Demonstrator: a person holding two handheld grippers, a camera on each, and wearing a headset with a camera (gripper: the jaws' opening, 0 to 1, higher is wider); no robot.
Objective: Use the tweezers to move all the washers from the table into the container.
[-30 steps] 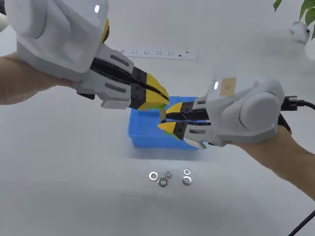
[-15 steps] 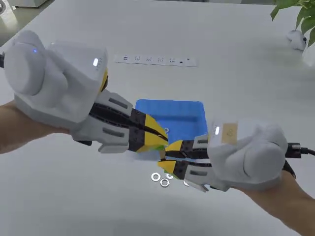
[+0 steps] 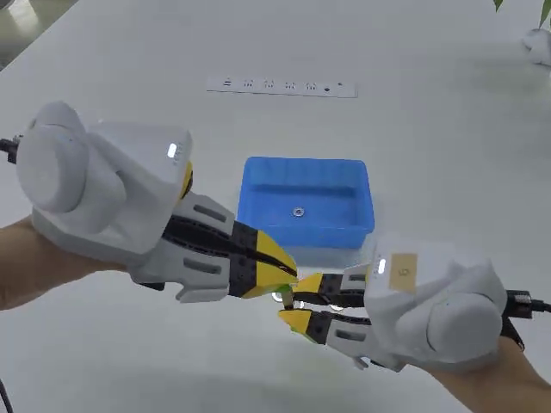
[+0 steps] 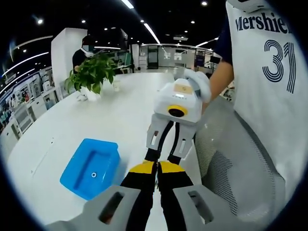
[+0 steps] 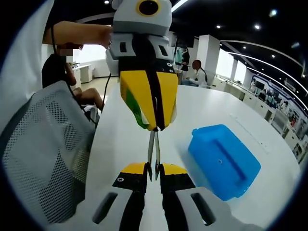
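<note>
Here, nearest in the head view, the right tongs (image 3: pixel 289 313) reach in from the lower right, low over the white worktop (image 3: pixel 430 129). Their yellow tips point left and meet the yellow tips of the left tongs (image 3: pixel 289 274), which come in from the left just above them. In the right gripper view the left tongs are closed on the tweezers (image 5: pixel 153 154). The thin metal blades run out of those tips and down into the narrow slot between the right tongs' own jaws. Those jaws stand close on either side of the blade ends, but I cannot tell whether they press on them. Just under the meeting tips in the head view a pale ring (image 3: pixel 277 297) lies on the worktop, mostly hidden, likely a washer. Beyond the tongs sits the blue container (image 3: pixel 306 163), rectangular and open-topped, with one washer (image 3: pixel 298 212) lying flat near the middle of its floor. Farther back a white power strip (image 3: pixel 281 86) lies across the worktop, well apart from the container.
</note>
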